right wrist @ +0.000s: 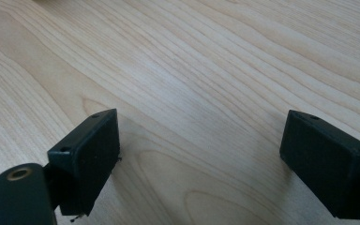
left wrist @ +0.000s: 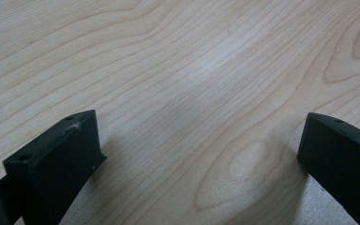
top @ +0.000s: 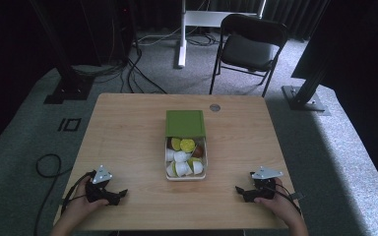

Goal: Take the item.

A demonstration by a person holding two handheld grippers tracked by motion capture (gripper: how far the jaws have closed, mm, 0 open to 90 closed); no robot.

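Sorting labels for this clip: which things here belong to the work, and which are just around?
In the work:
left gripper, open
right gripper, open
white box of small cups
green lid

Just around:
table
black chair
floor cables

The counter [top: 128, 128] is pale wood with a smooth, faintly shiny grain. The left gripper [left wrist: 199, 154] and right gripper [right wrist: 201, 154] look like matt black plastic. The box [top: 186, 175] seems plastic, its green lid [top: 185, 123] dull. Grey carpet [top: 334, 147] looks rough.
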